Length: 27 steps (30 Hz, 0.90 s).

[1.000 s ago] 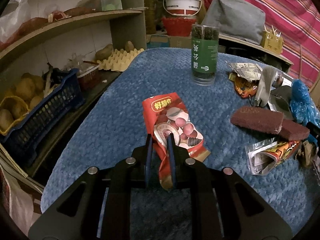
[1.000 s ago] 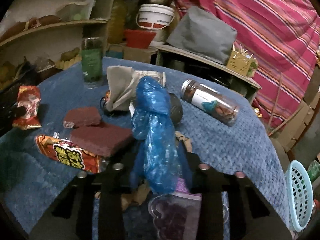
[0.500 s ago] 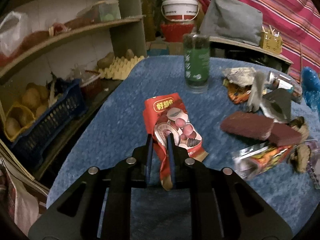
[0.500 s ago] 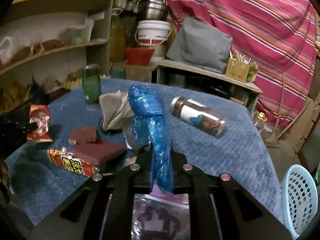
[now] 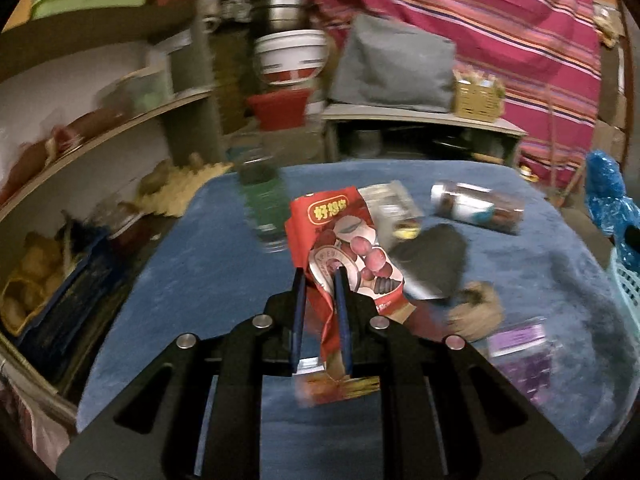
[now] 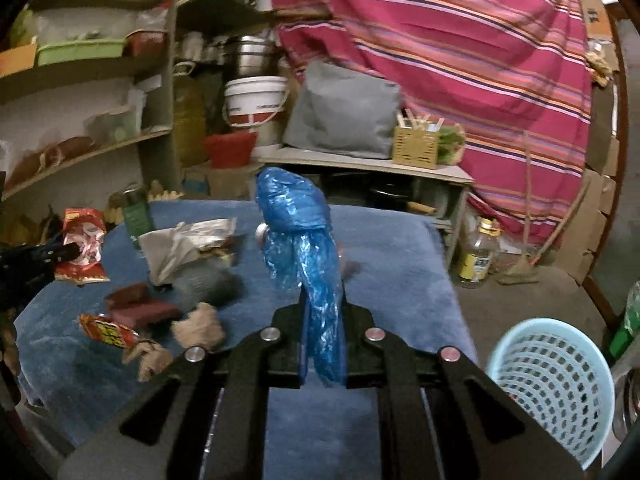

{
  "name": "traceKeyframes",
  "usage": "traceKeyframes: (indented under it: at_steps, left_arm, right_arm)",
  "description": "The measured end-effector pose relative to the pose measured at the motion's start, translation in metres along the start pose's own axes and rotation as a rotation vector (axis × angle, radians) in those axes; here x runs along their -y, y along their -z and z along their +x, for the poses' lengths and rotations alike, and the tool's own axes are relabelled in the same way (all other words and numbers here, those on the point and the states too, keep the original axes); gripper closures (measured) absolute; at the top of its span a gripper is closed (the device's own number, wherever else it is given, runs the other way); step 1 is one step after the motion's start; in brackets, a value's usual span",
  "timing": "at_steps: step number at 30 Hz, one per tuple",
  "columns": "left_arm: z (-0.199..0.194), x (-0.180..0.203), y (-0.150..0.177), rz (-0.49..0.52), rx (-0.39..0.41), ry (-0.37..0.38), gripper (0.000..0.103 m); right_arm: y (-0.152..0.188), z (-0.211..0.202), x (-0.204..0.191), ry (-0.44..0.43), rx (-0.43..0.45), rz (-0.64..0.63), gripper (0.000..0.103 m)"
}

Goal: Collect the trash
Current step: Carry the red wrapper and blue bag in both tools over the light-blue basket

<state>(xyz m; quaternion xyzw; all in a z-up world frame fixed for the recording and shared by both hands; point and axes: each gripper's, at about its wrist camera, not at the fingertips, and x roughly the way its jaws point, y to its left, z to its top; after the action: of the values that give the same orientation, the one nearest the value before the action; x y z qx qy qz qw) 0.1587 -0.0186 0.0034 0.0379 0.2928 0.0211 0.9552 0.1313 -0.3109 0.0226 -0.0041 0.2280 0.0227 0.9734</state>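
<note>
Gripping two wrappers: red snack packet (image 5: pixel 344 248), blue bag (image 6: pixel 304 232)

Wrappers (image 6: pixel 108 330) and a jar (image 5: pixel 478 208) lie on the table (image 6: pixel 392 240); basket (image 6: pixel 556 384) sits right of the table, shelves (image 6: pixel 80 152) to its left.

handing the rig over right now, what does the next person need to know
Left gripper: shut on the red snack wrapper, held above the blue table cover.
Right gripper: shut on the crumpled blue plastic bag.
Light blue mesh basket stands on the floor, lower right; its inside isn't visible.
Left on the table: orange-red snack packet, silver foil wrapper, brown crumpled scraps.
</note>
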Motion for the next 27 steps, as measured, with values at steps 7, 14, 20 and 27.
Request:
traceKeyframes:
  at_steps: [7, 14, 20, 27]
  left_arm:
    - [0.011, 0.084, -0.002, 0.068, -0.030, 0.103, 0.090]
    - [0.012, 0.174, -0.002, 0.142, -0.043, 0.219, 0.090]
    - [0.008, 0.262, 0.001, 0.190, -0.065, 0.365, 0.089]
    - [0.002, 0.342, 0.013, 0.267, -0.073, 0.456, 0.089]
  right_arm:
    - [0.016, -0.016, 0.067, 0.065, -0.020, 0.071, 0.092]
    - [0.040, -0.035, 0.152, 0.188, -0.057, 0.144, 0.092]
    - [0.055, -0.050, 0.206, 0.274, -0.088, 0.179, 0.092]
    - [0.076, -0.058, 0.248, 0.321, -0.121, 0.233, 0.092]
